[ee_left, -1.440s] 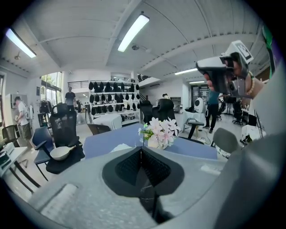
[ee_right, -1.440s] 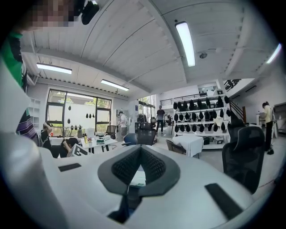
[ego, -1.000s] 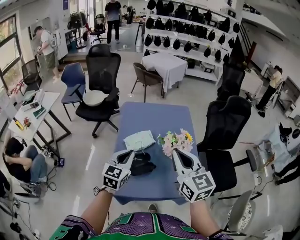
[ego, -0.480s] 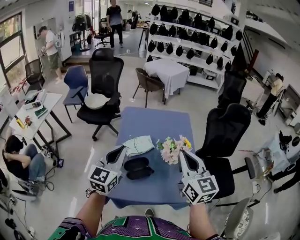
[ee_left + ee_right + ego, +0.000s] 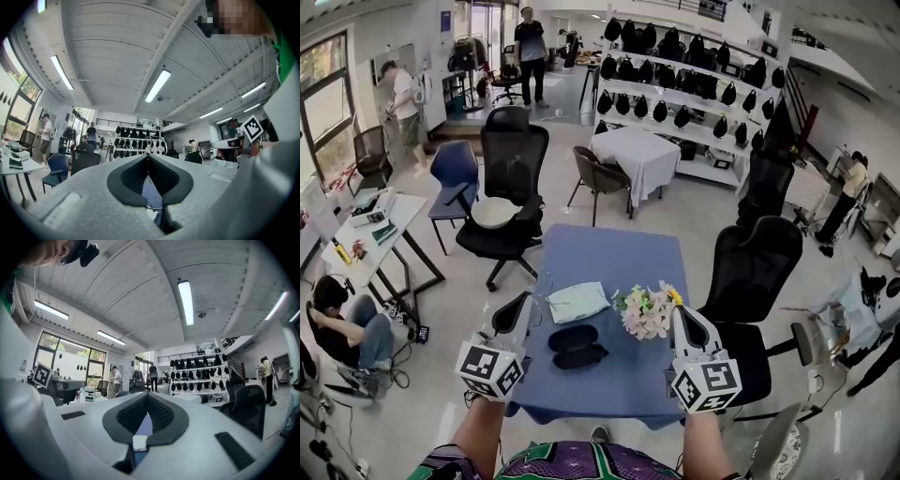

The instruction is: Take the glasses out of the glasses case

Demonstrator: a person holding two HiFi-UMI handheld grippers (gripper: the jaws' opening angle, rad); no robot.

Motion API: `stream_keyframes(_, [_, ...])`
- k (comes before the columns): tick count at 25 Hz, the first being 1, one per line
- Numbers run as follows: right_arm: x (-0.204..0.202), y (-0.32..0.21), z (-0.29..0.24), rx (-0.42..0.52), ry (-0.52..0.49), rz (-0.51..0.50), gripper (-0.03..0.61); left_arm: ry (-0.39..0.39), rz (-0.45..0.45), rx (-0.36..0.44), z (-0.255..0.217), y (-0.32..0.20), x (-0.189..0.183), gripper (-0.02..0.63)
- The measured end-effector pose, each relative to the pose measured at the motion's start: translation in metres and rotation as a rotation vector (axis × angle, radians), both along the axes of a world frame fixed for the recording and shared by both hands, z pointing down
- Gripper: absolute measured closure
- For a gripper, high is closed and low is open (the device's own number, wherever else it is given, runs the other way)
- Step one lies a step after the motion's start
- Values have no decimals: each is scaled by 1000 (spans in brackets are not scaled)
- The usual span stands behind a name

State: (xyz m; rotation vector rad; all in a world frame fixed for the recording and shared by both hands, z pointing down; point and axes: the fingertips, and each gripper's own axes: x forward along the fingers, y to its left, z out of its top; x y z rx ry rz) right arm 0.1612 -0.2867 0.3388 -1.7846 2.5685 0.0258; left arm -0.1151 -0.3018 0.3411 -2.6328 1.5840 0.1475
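While people mill about the wide, shelved room, the blue worktop (image 5: pixel 609 253) carries the black glasses case (image 5: pixel 578 345), lying open. Left gripper (image 5: pixel 523 302), jaws pinched together, seems to dangle the wire-thin glasses (image 5: pixel 153 207) just beside it: light, fragile, hold the frame, never lenses. Right gripper (image 5: pixel 680 316): jaws together, empty.

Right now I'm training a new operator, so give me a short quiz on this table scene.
1. True or false: the glasses case on the blue table is shut.
2. What stands right of the glasses case? A) flowers B) mug C) laptop
3. Which gripper holds the glasses?
Key: 1 false, it lies open; 2 A; 3 the left gripper.
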Motion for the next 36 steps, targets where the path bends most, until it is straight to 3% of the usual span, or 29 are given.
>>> stream_keyframes(14, [-3,3,-6,18,6,1,578,43,-22,31,-12,2,-7,597])
stream_keyframes(36, [-18,5,-2,12,16,-23,578,29,-4,60,-20,8,-7,597])
